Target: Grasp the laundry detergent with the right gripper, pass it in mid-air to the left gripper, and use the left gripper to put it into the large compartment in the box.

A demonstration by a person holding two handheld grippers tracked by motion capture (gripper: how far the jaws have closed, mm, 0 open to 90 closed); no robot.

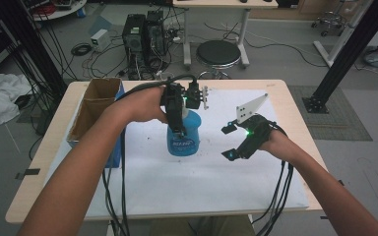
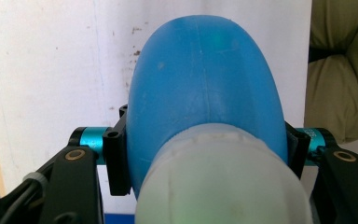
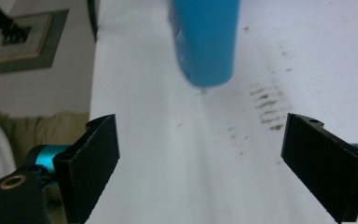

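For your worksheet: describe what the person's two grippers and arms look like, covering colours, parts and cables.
Both the left gripper and the right gripper are black, with flat black jaws, teal metal fittings, a green light and black cables. The right one carries a grey three-cornered plate. The forearms are bare, without sleeves.

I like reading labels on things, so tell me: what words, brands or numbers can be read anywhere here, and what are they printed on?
Blue bottle: a band of white lettering on its front in the high view, too small and blurred to read.
Cardboard box: no print that can be made out.
White sheet on the table: brown smudges, no writing.
So nothing here can be quoted as it reads.
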